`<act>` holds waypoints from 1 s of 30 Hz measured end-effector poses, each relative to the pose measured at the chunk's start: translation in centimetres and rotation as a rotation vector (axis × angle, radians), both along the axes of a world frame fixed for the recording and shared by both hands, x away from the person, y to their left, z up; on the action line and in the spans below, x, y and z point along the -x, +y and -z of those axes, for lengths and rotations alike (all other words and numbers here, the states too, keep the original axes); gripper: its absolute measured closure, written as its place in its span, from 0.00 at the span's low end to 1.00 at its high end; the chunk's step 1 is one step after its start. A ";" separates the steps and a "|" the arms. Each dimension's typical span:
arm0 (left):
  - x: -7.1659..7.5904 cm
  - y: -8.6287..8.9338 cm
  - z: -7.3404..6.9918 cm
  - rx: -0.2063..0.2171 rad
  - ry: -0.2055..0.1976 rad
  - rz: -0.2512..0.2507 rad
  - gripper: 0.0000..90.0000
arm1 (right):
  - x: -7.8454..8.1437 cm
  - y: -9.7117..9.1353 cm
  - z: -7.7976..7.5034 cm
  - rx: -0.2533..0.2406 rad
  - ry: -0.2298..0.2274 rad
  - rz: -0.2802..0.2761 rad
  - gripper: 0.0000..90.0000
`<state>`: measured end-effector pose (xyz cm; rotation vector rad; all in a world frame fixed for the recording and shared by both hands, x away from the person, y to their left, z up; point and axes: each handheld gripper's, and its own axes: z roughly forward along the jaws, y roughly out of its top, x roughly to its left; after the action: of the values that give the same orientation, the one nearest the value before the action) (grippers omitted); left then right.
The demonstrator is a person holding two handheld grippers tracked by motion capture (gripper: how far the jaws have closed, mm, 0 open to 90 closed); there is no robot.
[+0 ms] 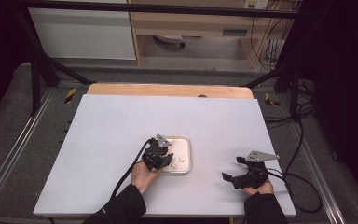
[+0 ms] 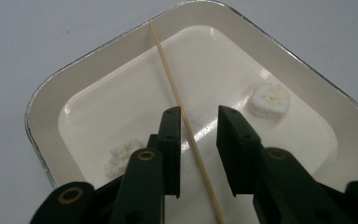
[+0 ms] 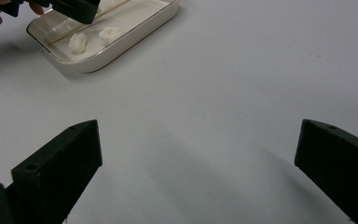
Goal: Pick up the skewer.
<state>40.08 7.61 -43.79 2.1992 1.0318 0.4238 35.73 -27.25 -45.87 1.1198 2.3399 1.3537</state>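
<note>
While both hands rest low on the surface: the scene reads as follows.
Surface: a white surface (image 1: 121, 135) carries a small cream tray (image 1: 186, 140) near its middle, toward the person's side.
Tray: rounded corners, a thin metallic edge, a raised rim (image 2: 98, 51); seen at the top left of the right gripper view (image 3: 135, 32).
Skewer: a thin wooden skewer (image 2: 172, 86) lies slanted in the tray, its far end leaning on the rim, the near part running between the left jaws.
Lumps: two small white lumps lie on the tray floor, one (image 2: 271, 100) to the right of the skewer, the other (image 2: 121, 156) to its left and partly behind the left jaw; both also show in the right gripper view (image 3: 78, 42) (image 3: 112, 33).
Left gripper: the left gripper (image 1: 161, 157) hangs over the tray's left part; its jaws are part open, one on each side of the skewer, not closed on it; whether either jaw touches it I cannot tell.
Right gripper: the right gripper (image 1: 235, 170) sits low over bare surface, well apart from the tray, pointing toward it; its jaws are spread wide and hold nothing.
</note>
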 end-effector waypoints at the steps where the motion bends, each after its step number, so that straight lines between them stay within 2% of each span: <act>1: 0.0 0.0 0.1 0.001 0.001 -0.002 0.80 | 0.0 0.0 0.0 0.000 0.000 0.000 0.01; 6: 0.0 0.0 0.4 -0.001 0.013 -0.015 0.85 | 0.0 0.0 0.0 -0.001 0.000 -0.001 0.01; 15: 0.1 0.0 0.5 0.007 0.008 -0.039 0.89 | 0.0 0.0 0.0 0.000 0.000 -0.001 0.01; 21: 0.3 0.0 0.6 0.012 0.000 -0.053 0.96 | 0.0 0.1 0.1 0.001 0.003 -0.001 0.01; 30: 0.5 0.4 0.6 0.039 -0.011 -0.048 0.98 | 0.0 0.1 0.0 0.001 0.002 -0.001 0.01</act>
<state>39.61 8.01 -44.35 2.1392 1.0802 0.4336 35.74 -27.19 -45.92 1.1203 2.3427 1.3528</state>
